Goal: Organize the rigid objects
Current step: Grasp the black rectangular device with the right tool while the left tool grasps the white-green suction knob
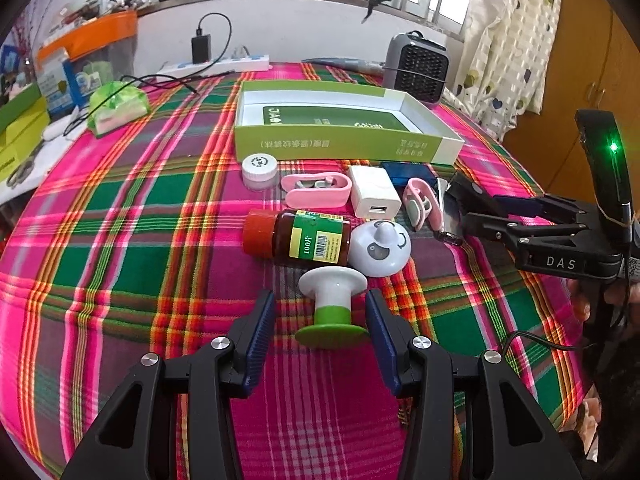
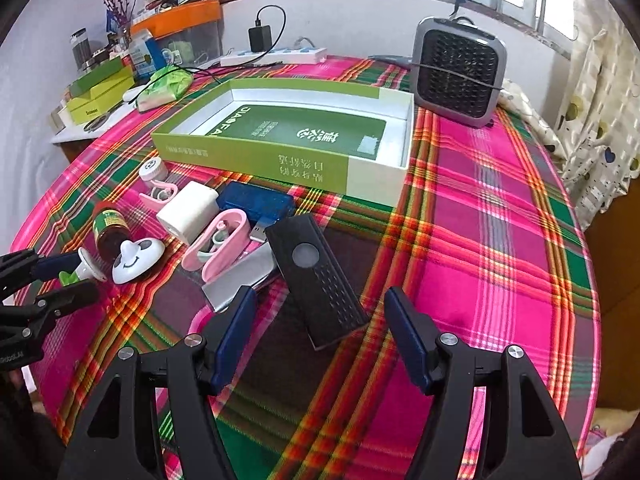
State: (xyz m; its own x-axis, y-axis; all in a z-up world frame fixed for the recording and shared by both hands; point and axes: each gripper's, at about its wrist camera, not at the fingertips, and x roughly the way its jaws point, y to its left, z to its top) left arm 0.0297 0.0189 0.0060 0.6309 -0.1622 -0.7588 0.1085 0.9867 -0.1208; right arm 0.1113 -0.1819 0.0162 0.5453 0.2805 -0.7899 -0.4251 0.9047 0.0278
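Note:
My left gripper (image 1: 320, 312) is open, its pads either side of a white and green spool-shaped piece (image 1: 332, 304) lying on the plaid cloth. Behind it lie a brown bottle with a red cap (image 1: 298, 238), a white panda knob (image 1: 380, 248), a white charger cube (image 1: 374, 192), two pink clips (image 1: 316, 190) and a white round jar (image 1: 259, 170). My right gripper (image 2: 320, 320) is open around the near end of a black rectangular device (image 2: 316, 276), which rests partly on a silver slab (image 2: 240, 276). An open green and white box (image 2: 288, 136) stands behind.
A blue USB device (image 2: 256, 200) lies by the box. A grey fan heater (image 2: 458, 68) stands at the back right. A power strip (image 2: 276, 54), a green tissue pack (image 2: 166, 84) and cluttered boxes (image 2: 100, 88) are at the back left. The table edge curves off at right.

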